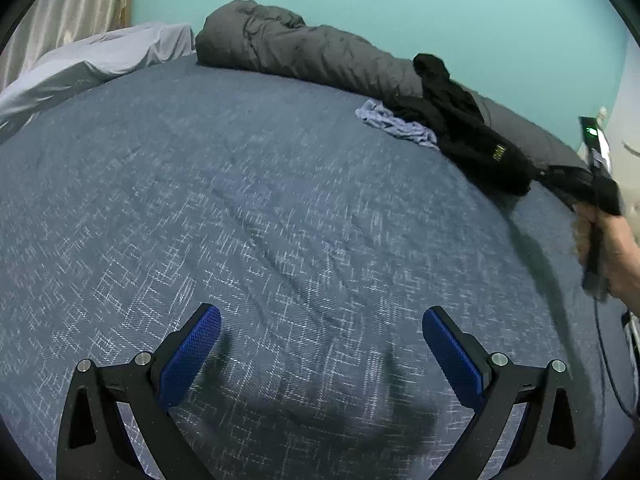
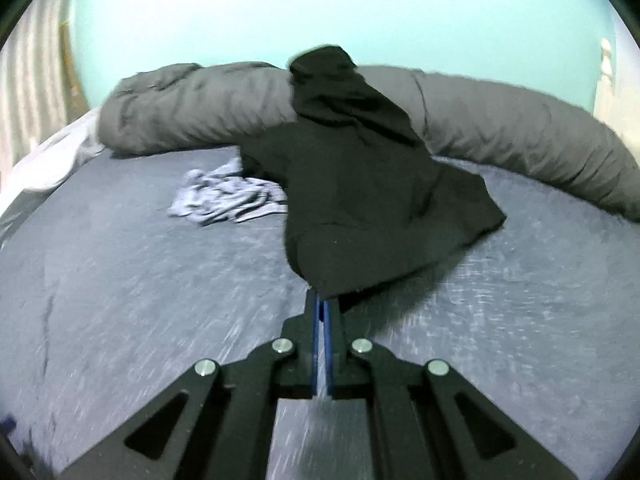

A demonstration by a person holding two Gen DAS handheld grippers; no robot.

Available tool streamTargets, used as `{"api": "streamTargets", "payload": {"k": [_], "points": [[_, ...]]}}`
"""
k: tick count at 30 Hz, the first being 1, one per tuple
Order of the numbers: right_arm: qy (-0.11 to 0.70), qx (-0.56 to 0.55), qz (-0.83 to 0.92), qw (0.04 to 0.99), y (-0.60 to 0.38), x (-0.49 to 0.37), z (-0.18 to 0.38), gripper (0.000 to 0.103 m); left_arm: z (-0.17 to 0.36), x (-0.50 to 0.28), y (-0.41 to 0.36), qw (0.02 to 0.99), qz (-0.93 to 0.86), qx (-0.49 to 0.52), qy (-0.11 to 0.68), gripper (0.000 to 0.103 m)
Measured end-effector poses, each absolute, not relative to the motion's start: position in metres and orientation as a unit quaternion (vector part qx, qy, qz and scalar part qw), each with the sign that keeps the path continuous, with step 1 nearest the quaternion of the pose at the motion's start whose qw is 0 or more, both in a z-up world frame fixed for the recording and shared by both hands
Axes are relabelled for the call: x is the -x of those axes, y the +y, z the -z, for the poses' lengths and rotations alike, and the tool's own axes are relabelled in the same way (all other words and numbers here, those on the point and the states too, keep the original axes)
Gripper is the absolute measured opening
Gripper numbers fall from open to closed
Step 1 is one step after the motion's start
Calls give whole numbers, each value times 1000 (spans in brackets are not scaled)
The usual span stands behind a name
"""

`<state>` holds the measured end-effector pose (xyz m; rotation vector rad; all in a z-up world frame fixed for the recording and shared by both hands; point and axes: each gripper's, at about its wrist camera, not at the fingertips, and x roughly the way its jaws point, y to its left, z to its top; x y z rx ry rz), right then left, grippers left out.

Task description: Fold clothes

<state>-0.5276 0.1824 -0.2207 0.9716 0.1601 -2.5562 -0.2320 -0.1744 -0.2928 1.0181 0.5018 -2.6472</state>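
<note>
The right gripper (image 2: 322,300) pinches the edge of a crumpled black cloth garment (image 2: 360,184) trailing off the rolled grey duvet (image 2: 520,152) onto the blue bed — the left gripper (image 1: 320,344) gapes empty — so draw it gently, flat, onto open bedspread (image 1: 200,200).

A turquoise wall (image 1: 400,8) stands behind a bed covered in a blue patterned bedspread (image 1: 240,220). A rolled grey duvet (image 1: 300,52) lies along the wall, a pale pillow (image 1: 92,60) beside striped curtains (image 1: 76,4).

The shirt (image 2: 360,200) lies on the bed (image 2: 140,280), its far end up on the rolled blanket (image 2: 520,152) behind. A small cloth (image 2: 228,200) lies just left of it.
</note>
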Motion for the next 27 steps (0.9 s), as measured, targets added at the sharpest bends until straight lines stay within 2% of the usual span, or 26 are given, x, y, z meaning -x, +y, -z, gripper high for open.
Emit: {"api": "streamTargets", "payload": {"k": [6,21,27], "points": [[19,-332,910,248,209,439,180,1,281,215,-175,123,918,-335,172,103],[-45,-354,867,348,209,227,151,1,250,164,-150,76,939,-299,153,103],[-47,-408,841,353,185,181,194,1,260,155,-169,90,935,-308,149,103]]}}
